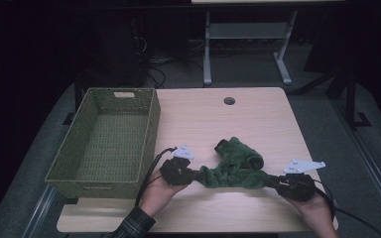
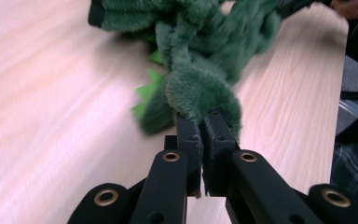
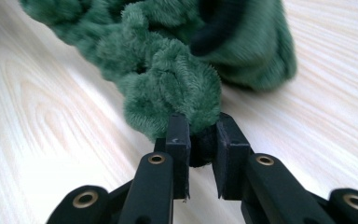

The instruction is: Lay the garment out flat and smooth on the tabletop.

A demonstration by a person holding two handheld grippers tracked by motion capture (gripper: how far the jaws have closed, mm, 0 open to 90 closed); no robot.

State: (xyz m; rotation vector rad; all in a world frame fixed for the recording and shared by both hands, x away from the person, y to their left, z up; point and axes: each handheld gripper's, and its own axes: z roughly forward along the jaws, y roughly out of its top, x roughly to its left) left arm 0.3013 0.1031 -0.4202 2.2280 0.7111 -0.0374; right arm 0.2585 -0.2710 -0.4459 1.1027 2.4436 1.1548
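Note:
A dark green fuzzy cloth (image 1: 235,166) lies crumpled on the wooden table (image 1: 258,119) near its front edge. My left gripper (image 1: 196,175) is shut on the cloth's left end, and in the left gripper view the plush cloth (image 2: 200,88) bulges out above the two pressed-together pads (image 2: 189,135). My right gripper (image 1: 273,181) is shut on the cloth's right end. Seen from the right gripper view, a bunched fold of the cloth (image 3: 168,88) is pinched between the fingertips (image 3: 178,135). The cloth stretches between the two grippers, with a rolled part behind.
A green woven basket (image 1: 99,173) stands on the left part of the table, close to my left hand. A round cable hole (image 1: 229,101) sits near the table's far edge. Beyond the table are metal desk legs (image 1: 207,54) and cables on the floor.

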